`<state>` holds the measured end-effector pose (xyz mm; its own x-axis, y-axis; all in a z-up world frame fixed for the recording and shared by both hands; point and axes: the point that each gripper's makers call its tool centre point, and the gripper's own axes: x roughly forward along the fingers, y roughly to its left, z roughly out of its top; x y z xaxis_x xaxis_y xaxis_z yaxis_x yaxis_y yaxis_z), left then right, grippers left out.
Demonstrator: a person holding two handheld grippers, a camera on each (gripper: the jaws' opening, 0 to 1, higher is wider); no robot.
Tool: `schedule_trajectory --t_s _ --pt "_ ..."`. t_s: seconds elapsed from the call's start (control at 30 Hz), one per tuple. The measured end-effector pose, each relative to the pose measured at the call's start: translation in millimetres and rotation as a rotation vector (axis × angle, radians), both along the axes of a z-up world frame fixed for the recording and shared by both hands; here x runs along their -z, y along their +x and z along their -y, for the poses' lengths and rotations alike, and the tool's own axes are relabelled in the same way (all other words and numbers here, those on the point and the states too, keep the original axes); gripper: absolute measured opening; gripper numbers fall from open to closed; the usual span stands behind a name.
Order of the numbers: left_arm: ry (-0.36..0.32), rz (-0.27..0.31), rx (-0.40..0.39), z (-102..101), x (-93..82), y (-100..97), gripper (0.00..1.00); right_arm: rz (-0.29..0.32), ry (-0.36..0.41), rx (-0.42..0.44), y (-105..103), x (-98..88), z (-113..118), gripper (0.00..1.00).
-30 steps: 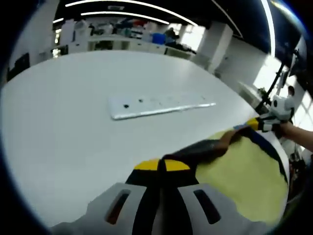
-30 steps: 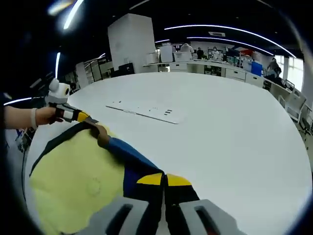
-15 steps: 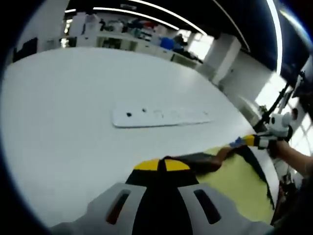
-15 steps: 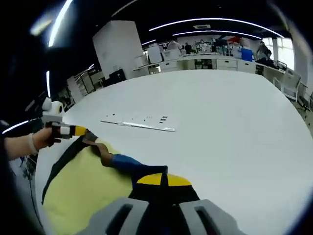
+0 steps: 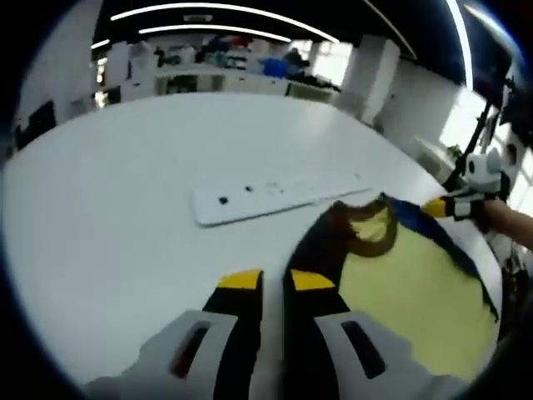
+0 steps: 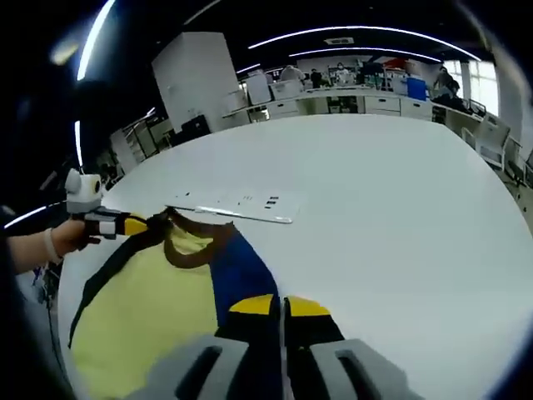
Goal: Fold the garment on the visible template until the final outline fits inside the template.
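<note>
The garment (image 5: 408, 283) is yellow with a brown collar (image 5: 366, 237), a black shoulder on one side and a blue one on the other. It lies spread on the white table (image 5: 108, 208), collar end close to a flat white board (image 5: 275, 196) with dark marks. My left gripper (image 5: 275, 282) has its jaws slightly parted, and the black shoulder runs beside its right jaw. My right gripper (image 6: 281, 306) is shut on the blue shoulder (image 6: 237, 271). The left gripper (image 6: 125, 223) shows at the black shoulder, and the right gripper (image 5: 450, 207) at the blue edge.
The white board (image 6: 237, 206) lies just beyond the collar (image 6: 191, 250). A person's hand (image 6: 58, 242) holds the left gripper near the table's edge. Desks, shelves and people stand far behind the wide white table (image 6: 400, 208).
The garment has come down flat toward the white board, and its collar now lies open near it. My left jaws, pressed together before, have parted. The right gripper keeps its hold.
</note>
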<state>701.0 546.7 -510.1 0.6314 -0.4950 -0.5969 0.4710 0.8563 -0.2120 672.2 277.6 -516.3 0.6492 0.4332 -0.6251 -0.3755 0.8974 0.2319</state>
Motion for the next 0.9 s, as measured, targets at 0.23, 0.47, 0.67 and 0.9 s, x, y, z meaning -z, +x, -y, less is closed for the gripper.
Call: schedule_trajectory --t_s 0.23,0.47,0.67,0.9 --pt "-0.001 0.036 0.013 -1 -10.4 0.4 0.26 0.017 0.003 -0.012 -2 -5.0 -6 0.22" --pt "-0.019 0.063 0.069 7 -23.3 -17.7 0.39 0.053 -0.02 -0.055 -13 -13.2 -14 0.39" --pt "-0.04 0.086 0.116 11 -36.3 -36.7 0.45 0.065 -0.024 -0.076 -28 -19.2 -19 0.48" --pt "-0.092 0.099 0.169 18 -48.7 -67.1 0.47 0.077 -0.034 -0.084 -55 -30.0 -15 0.51"
